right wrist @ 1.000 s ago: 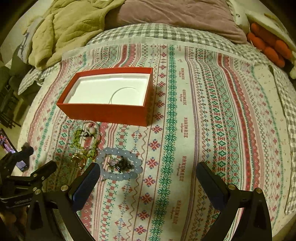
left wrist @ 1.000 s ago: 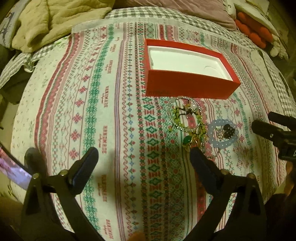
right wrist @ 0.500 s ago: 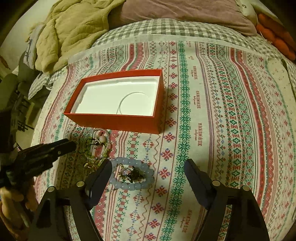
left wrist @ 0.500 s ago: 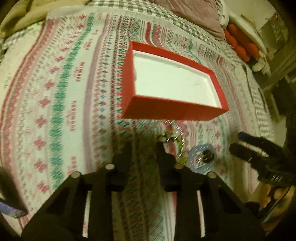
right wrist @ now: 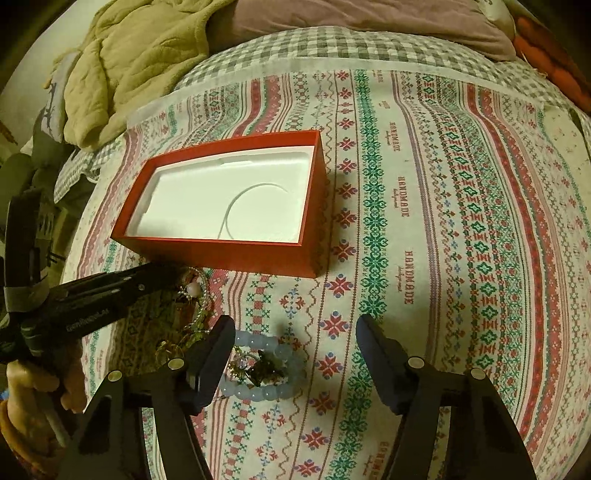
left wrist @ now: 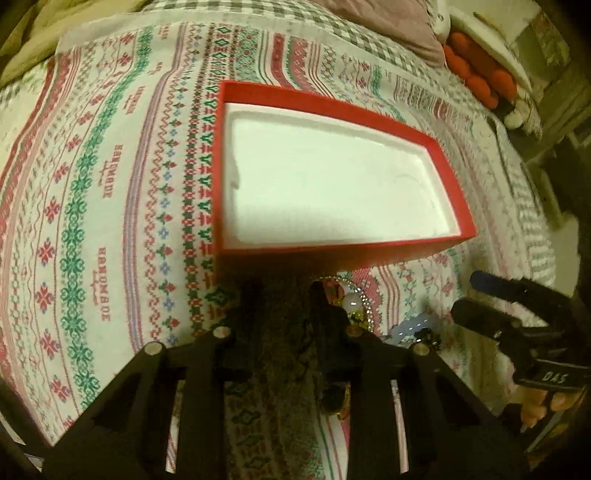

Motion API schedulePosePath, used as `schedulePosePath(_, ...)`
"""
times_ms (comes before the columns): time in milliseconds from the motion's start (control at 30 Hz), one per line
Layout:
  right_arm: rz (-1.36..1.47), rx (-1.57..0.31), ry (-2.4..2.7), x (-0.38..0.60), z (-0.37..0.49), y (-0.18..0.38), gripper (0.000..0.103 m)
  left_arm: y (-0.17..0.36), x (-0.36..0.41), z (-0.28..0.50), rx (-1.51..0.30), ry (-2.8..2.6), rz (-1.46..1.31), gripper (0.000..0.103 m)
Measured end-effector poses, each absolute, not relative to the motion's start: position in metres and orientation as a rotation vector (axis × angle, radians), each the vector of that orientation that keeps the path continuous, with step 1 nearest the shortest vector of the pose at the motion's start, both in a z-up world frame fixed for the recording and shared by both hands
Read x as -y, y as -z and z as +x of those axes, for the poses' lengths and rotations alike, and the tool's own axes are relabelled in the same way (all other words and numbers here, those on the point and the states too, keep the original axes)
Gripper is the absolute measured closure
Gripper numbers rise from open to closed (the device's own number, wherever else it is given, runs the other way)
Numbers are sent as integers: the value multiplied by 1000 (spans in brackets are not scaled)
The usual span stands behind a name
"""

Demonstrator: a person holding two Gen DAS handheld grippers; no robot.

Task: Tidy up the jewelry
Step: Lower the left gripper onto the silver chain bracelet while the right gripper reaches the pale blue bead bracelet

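Note:
An open red box (right wrist: 221, 254) with a bare white insert sits on the patterned cloth (right wrist: 443, 221); it fills the middle of the left wrist view, red box (left wrist: 332, 254). Just in front of it lies a green bead bracelet (right wrist: 192, 295) with a pearl. My left gripper (left wrist: 284, 295) hovers at this green bracelet (left wrist: 354, 306), its jaws a narrow gap apart over cloth, the beads beside its right finger. A pale blue bead bracelet (right wrist: 255, 393) ringing small dark pieces lies between the closing jaws of my right gripper (right wrist: 295, 325), near the left finger, untouched.
An olive quilted blanket (right wrist: 129, 62) and a mauve pillow (right wrist: 369, 18) lie beyond the cloth. An orange plush (left wrist: 480, 74) sits far right. A hand (right wrist: 29, 387) holds the left gripper (right wrist: 173, 271). The right gripper (left wrist: 467, 293) shows in the left view beside the blue bracelet (left wrist: 413, 325).
My left gripper narrowed its jaws from wide to a slim gap and moved in toward the box front and the green bracelet. My right gripper's jaws narrowed and dropped closer over the blue bracelet.

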State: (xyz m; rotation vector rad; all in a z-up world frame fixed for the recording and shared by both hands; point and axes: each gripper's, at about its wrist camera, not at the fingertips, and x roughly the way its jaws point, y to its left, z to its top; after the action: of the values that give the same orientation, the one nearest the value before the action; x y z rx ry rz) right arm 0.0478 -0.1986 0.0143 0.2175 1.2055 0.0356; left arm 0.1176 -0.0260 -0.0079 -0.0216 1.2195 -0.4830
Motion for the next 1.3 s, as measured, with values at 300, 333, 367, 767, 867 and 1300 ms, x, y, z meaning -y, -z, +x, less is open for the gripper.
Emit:
schedulePosePath(300,212,-1234,-56,194,49,-6,40,7,49,103,-1174,436,170,93)
schedulePosePath(333,209,-1236,-59,193,49,-5,41,7,50,102,-1172,432,170,93)
schedulePosePath(367,208,-1237,-63,192,50,-4,42,6,50,101,-1169,429,168,93)
schedulePosePath(767,223,-1255,-85,189,52,-1,61,-22,22,79,-1108,440,120,94)
schedulePosePath(867,232,-1241,-99,186,54,-1,61,-28,19,74,-1091,446,112,94)
schedulePosePath(1300,241,-1235,-97,187,53,0,60,-40,1,60,-1057,441,110,94)
